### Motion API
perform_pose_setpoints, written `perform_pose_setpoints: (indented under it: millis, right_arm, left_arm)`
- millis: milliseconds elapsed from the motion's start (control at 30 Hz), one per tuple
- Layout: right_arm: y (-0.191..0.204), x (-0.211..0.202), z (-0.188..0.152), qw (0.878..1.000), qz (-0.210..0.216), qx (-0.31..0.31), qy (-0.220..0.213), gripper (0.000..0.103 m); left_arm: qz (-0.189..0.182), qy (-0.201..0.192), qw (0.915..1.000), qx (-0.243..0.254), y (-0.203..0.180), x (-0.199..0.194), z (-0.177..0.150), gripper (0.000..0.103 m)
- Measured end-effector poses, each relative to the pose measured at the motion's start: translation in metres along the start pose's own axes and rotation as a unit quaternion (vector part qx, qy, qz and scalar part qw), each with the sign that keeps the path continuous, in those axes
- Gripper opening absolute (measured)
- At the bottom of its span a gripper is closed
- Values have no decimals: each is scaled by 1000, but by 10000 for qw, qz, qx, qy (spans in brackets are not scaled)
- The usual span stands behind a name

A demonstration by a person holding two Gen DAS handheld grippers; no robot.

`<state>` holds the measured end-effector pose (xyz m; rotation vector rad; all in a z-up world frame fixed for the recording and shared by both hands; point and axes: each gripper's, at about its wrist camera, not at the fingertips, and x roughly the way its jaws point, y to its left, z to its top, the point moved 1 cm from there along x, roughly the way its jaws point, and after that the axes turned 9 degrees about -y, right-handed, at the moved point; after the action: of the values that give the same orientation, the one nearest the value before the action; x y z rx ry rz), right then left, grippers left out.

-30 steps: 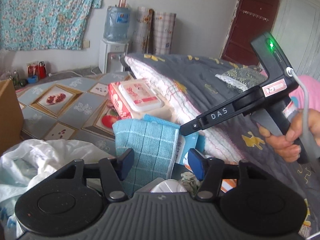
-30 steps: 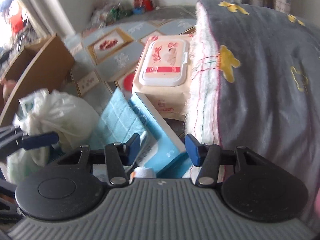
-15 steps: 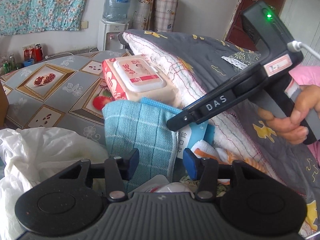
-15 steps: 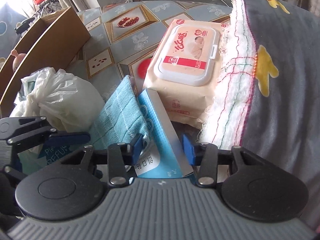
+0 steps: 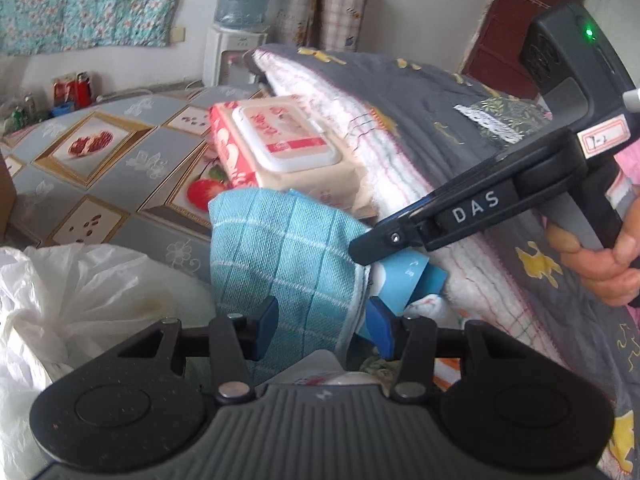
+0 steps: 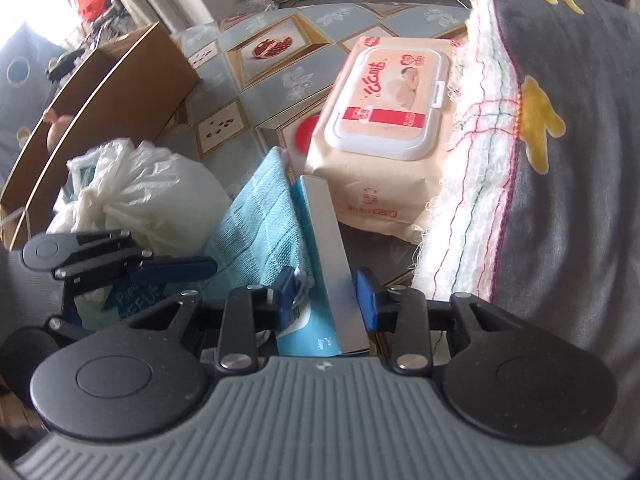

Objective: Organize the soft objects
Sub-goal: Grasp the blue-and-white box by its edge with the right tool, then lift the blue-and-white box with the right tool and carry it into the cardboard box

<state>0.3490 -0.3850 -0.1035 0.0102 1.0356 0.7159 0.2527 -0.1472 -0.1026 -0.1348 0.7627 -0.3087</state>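
towel (image 5: 280, 256) and blue box (image 6: 320, 248) stand unsorted by the wipes (image 6: 384, 120); left gripper (image 5: 322, 324) straddles the towel, right gripper (image 6: 325, 294) closing round the box, nothing lifted.

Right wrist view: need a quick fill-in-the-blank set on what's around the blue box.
1. The right gripper has the blue box between its closing ____.
2. The teal cloth leans against the box's ____ side in this view.
3. The wet wipes pack has a ____ lid.
4. The white plastic bag sits in front of a ____ box.

Answers: jaws; left; white; cardboard
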Motion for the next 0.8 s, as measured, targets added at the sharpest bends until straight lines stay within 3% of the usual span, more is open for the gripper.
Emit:
perform_pose_setpoints:
  millis: [133, 400, 633, 800]
  right_arm:
    - [-7, 3, -6, 9995, 40, 294, -105, 33]
    - [18, -33, -15, 9967, -439, -58, -680, 25]
    - [7, -52, -25, 9929, -933, 108, -725, 25]
    - [2, -63, -37, 9922, -974, 379, -681, 25]
  left_arm:
    - [51, 41, 10000, -55, 2, 4, 0, 49]
    - [-167, -145, 9998, -10, -5, -7, 2, 48]
    - [-370, -251, 9990, 61, -17, -13, 7, 49]
    - [-365, -103, 9986, 363, -32, -5, 3, 49]
